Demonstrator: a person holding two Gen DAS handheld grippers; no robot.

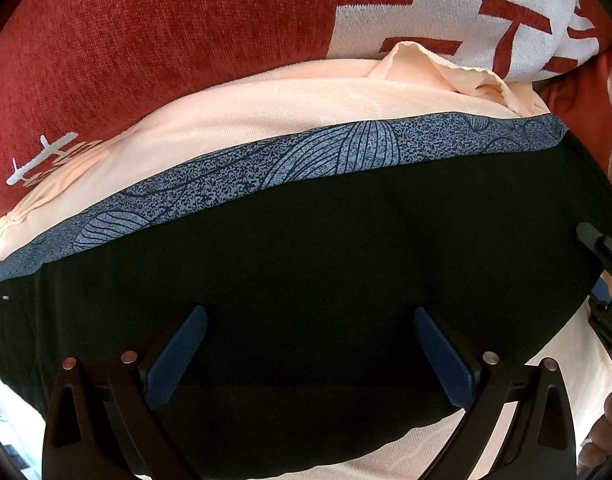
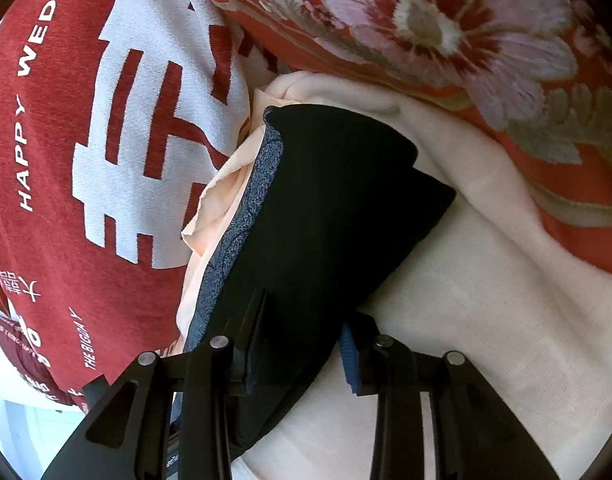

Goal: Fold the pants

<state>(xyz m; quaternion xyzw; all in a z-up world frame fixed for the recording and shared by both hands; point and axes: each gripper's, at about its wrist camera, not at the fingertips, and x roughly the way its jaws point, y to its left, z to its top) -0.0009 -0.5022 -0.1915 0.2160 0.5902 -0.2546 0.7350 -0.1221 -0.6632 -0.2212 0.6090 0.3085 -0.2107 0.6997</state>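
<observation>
Black pants [image 1: 325,248] lie folded on a peach cloth [image 1: 234,120], with a blue-grey patterned band [image 1: 345,152] along their far edge. My left gripper [image 1: 310,314] points steeply down over the middle of the pants. Its blue pads [image 1: 178,356] stand wide apart and open, with only flat fabric between them. In the right wrist view the pants [image 2: 337,200] form a thick folded stack. My right gripper [image 2: 304,316] is shut on the stack's near end, one finger on top of it and the blue pad [image 2: 347,354] at its edge.
A red cushion with white lettering [image 2: 66,140] lies to the left. A red floral quilt [image 2: 465,40] borders the far right. Peach cloth [image 2: 465,300] covers the surface around the pants. Part of the right gripper [image 1: 601,248] and a hand [image 1: 609,420] show at the left wrist view's right edge.
</observation>
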